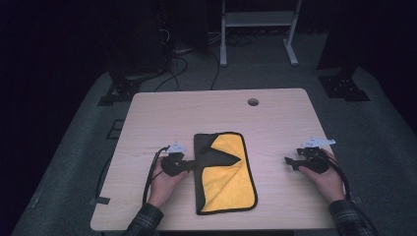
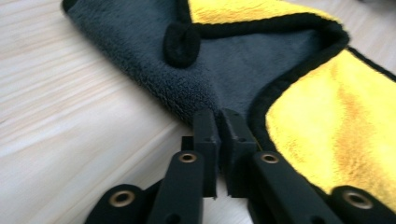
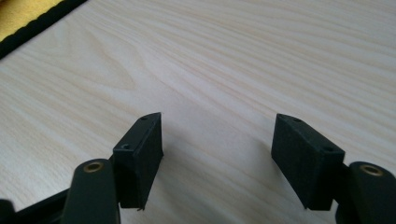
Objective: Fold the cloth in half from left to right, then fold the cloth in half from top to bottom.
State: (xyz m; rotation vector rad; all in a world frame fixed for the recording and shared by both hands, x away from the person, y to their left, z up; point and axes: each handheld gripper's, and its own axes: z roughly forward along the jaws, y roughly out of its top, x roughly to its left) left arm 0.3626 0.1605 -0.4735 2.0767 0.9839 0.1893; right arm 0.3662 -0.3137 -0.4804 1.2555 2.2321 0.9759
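Cloth, yellow on one face and dark grey on the other with a black hem, lies folded on the wooden table between the two hands. Its upper left corner is turned over so the grey side shows.

On the left, the left gripper sits at the cloth's left edge with its tips at the grey fold. In the left gripper view, its jaws stand almost together, a thin slit between them, and the grey edge of the cloth lies right at the tips; whether any fabric is pinched there I cannot tell. The yellow face spreads out to the right of the fingers.

On the right, the right gripper rests well apart from the cloth, pointing toward it. Its jaws are spread with bare table between the fingertips, grasping nothing.
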